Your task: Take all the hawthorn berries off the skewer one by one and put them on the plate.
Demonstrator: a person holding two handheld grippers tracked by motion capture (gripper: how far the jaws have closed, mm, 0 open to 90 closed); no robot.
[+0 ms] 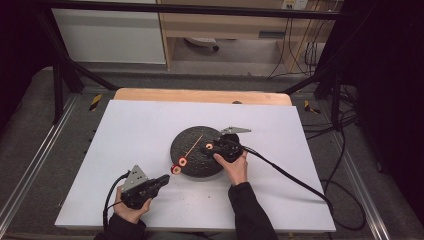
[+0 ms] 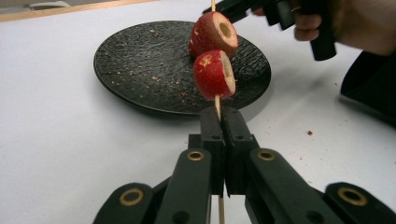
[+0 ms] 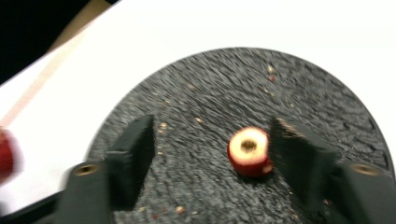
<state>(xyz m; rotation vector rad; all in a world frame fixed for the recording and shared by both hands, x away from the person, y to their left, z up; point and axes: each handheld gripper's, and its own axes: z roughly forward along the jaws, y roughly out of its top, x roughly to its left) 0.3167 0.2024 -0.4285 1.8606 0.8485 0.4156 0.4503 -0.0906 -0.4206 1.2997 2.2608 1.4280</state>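
A: The left gripper (image 2: 219,122) has its jaws pressed together on a thin wooden skewer (image 2: 217,105), and two red fruit pieces (image 2: 214,74) already sit threaded on it, one above the other. What is the step in hand, in your view?

B: Most likely adding a third piece. The right gripper (image 3: 212,147) hovers over the black plate (image 3: 201,84) with its jaws spread wide and nothing between them. One loose fruit piece (image 3: 249,151) lies on the plate, cut face up, showing a pale hollow core.

A: Where does that piece lie against the jaws?

B: Between them, but well off centre: just beside one jaw, possibly touching it, and far from the other. That view is blurred, so contact cannot be told.

A: Then how should the person do it well?

B: Shift the right gripper sideways until the piece sits midway, lower it so the pads meet the red sides, then close gently; the flesh looks soft and would probably bruise or slip under a hard squeeze.

A: And the left hand (image 1: 131,210)?

B: In the high view it holds the skewer over the white bench (image 1: 130,130), slanting across the plate's near rim. Keeping it steady, with the pointed end free, should make threading through the hollow core easier.
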